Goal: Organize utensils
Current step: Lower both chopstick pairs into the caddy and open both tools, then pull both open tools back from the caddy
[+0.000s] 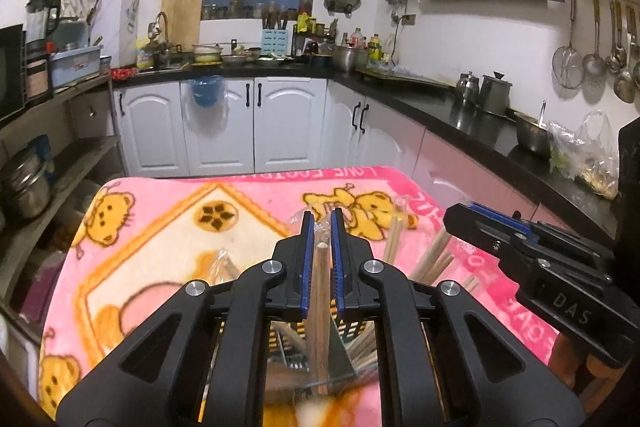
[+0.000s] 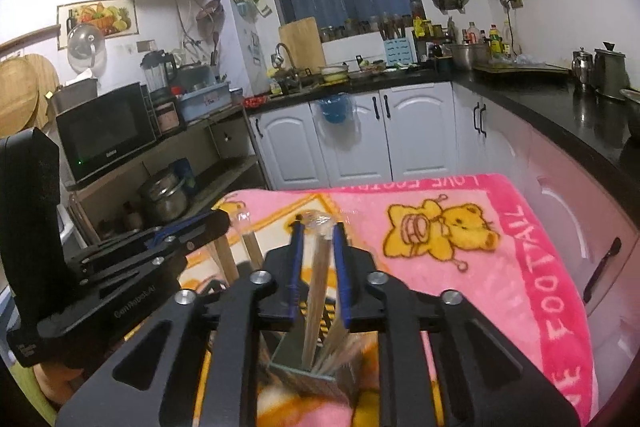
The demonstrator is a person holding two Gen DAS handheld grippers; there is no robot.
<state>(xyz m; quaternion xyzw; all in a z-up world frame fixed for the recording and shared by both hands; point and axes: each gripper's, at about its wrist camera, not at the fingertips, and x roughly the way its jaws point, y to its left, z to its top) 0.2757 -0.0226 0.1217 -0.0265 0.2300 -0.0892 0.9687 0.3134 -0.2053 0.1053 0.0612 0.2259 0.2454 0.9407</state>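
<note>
My left gripper point(image 1: 321, 223) stands above a square holder point(image 1: 320, 367) on the pink blanket, its blue-padded jaws close around a brown wooden stick point(image 1: 319, 307) that stands in the holder. My right gripper point(image 2: 317, 233) has its jaws around a plastic-wrapped bundle of pale chopsticks point(image 2: 316, 291) that stands in the same holder point(image 2: 308, 371). More wooden chopsticks point(image 1: 434, 255) lean out of the holder to the right. Each gripper shows in the other's view: the right one point(image 1: 532, 251) and the left one point(image 2: 120, 259).
The pink cartoon-bear blanket point(image 1: 160, 239) covers a small table. Behind it are white cabinets point(image 1: 224, 127), a black counter point(image 1: 460, 115) with pots, and a shelf point(image 2: 168, 163) with a microwave on the left.
</note>
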